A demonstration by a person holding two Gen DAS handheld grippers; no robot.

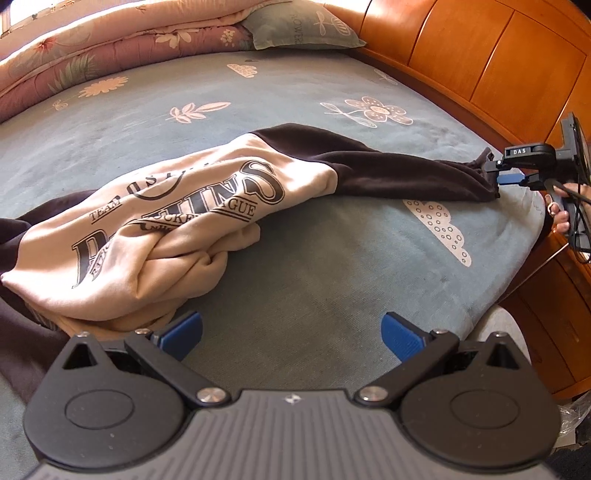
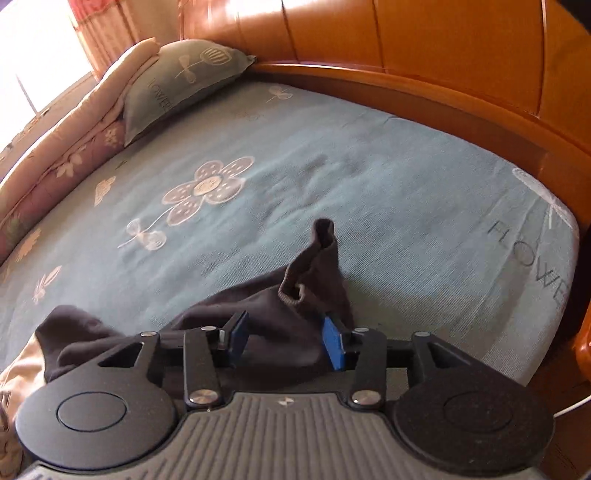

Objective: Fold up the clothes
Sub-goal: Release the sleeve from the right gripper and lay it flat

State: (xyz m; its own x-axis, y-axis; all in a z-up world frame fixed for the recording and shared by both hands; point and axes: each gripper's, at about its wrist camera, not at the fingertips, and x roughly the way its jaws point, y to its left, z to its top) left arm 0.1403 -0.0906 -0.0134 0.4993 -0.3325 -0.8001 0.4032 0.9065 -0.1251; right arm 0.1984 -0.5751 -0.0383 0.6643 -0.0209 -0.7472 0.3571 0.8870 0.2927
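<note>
One cream and dark sweatshirt point(image 1: 177, 221), two dark sleeves, one stretched out point(image 1: 406, 173), one pillow point(image 1: 299, 26), one folded quilt point(image 1: 110, 48), one blue flowered bedsheet point(image 1: 332, 280), two grippers, left point(image 1: 291, 332) and right point(image 2: 284, 336), one wooden headboard point(image 1: 480, 55)

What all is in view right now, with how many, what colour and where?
sweatshirt: one, cream body with dark lettering, dark brown sleeves, crumpled on the bed
sleeve: one stretched toward the bed's edge, its cuff between the right gripper's parted pads
bed sheet: one, blue-green with pale flowers, covering the bed
pillow: one, grey-green, at the headboard
quilts: folded stack, pink and cream, along the far side
headboard: one, orange wood
left gripper: open, above bare sheet
right gripper: open at the cuff
hand: one, holding the right gripper
</note>
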